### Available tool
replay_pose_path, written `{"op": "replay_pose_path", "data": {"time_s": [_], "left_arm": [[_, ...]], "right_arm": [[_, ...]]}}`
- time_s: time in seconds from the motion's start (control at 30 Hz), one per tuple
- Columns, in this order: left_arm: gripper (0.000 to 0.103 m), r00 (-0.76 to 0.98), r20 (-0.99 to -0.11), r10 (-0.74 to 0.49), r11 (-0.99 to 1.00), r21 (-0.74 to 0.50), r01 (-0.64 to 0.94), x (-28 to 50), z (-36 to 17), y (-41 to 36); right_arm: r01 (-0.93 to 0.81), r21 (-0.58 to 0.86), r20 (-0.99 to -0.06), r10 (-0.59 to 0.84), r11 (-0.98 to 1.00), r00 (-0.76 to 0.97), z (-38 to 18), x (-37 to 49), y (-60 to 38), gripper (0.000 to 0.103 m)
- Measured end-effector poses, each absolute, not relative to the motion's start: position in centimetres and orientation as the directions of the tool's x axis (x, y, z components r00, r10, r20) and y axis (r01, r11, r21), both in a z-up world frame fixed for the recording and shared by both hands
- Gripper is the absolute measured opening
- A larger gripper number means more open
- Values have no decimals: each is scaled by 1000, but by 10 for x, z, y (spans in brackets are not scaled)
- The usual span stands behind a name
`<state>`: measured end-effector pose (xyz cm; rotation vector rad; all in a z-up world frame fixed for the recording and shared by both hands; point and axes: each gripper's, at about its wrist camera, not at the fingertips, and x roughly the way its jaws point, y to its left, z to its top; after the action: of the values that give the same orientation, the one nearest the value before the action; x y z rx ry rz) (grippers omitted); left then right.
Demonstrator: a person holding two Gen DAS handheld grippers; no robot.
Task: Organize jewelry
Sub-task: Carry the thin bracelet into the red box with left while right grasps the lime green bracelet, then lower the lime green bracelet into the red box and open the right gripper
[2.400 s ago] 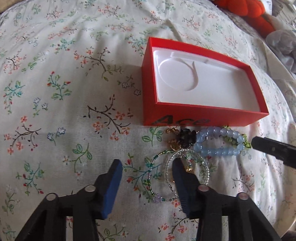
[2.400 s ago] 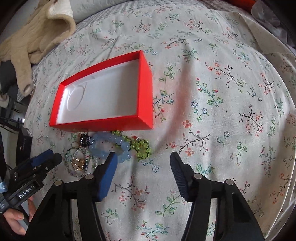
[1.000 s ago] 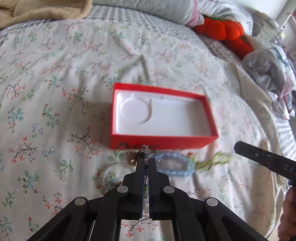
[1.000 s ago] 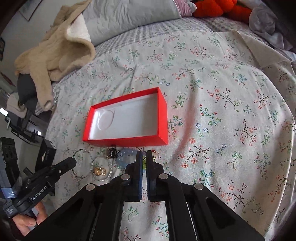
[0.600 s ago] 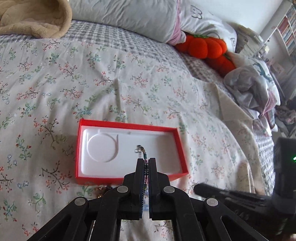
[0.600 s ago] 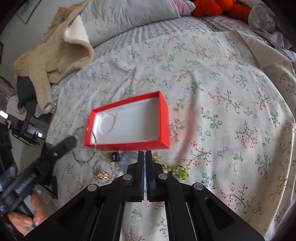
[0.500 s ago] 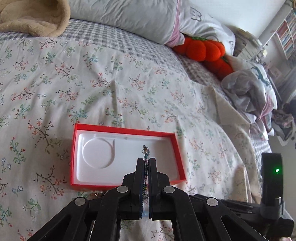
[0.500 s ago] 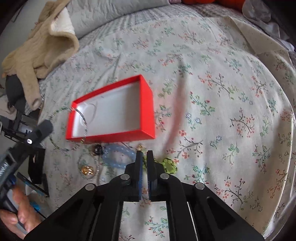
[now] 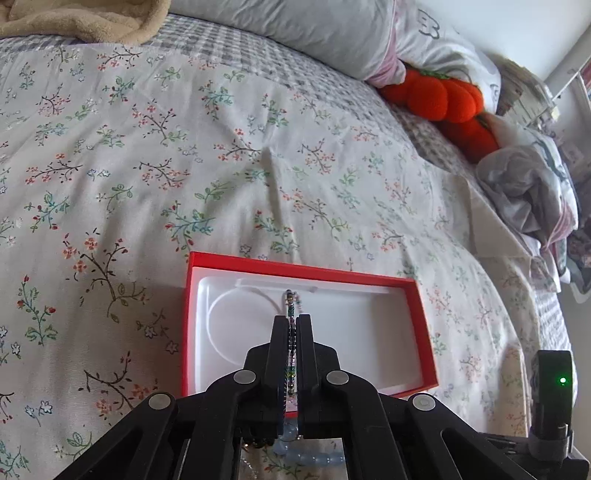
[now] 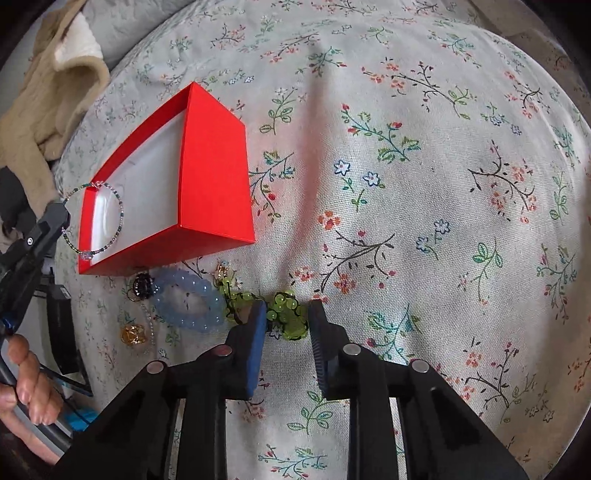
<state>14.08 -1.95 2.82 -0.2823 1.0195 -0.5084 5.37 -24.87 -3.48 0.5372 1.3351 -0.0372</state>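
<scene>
The jaws of the left gripper [image 9: 294, 325] are closed on a thin beaded bracelet [image 10: 110, 218], which is held above the open red box [image 9: 421, 314] with its loop hanging over the white insert, as seen in the right wrist view. The jaws of the right gripper [image 10: 288, 317] are parted and set on either side of a green bead bracelet [image 10: 290, 314] that lies on the flowered bedspread [image 10: 424, 184], just near of the box. To the left of the green beads, touching them, a pale blue bead bracelet [image 10: 188, 302] is laid, with a small dark charm [image 10: 142, 286] at its far left and a gold piece [image 10: 133, 334] nearer. A beige blanket [image 10: 44, 103] is seen at the far left, and an orange plush [image 9: 443, 96] by the pillow [image 9: 314, 33].
</scene>
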Motion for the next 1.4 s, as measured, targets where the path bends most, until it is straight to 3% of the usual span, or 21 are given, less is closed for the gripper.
{"op": "replay_pose_path", "data": {"time_s": [0.07,0.23,0.3,0.37,0.47,0.6,0.9,1.17,1.4], "left_arm": [[0,427,-744,-515,857,-444,261,141,26,-18],[2,449,-772,-450,893,-384,235,140,25,-13],[22,452,-780,-433,902,-370,225,139,25,-10],[34,458,-785,-417,909,-358,215,136,26,-7],[37,466,-791,-397,918,-336,210,132,30,-2],[54,472,-807,-355,934,-292,203,124,32,5],[75,425,-863,-271,961,-215,175,110,19,25],[81,410,-881,-235,970,-186,155,102,11,43],[81,389,-892,-231,971,-183,156,100,7,48]], "right_arm": [[320,359,-922,280,877,267,-31,54,-247,7],[298,362,-906,257,883,336,-9,50,-247,5],[290,376,-892,258,880,371,3,45,-248,5],[281,384,-878,255,879,405,16,41,-249,5],[269,399,-856,252,877,451,34,31,-252,5],[245,412,-830,251,878,497,54,30,-247,5],[208,397,-787,215,894,579,82,53,-221,5],[109,438,-749,295,892,594,80,84,-183,6],[152,335,-827,214,930,520,46,104,-172,6]]}}
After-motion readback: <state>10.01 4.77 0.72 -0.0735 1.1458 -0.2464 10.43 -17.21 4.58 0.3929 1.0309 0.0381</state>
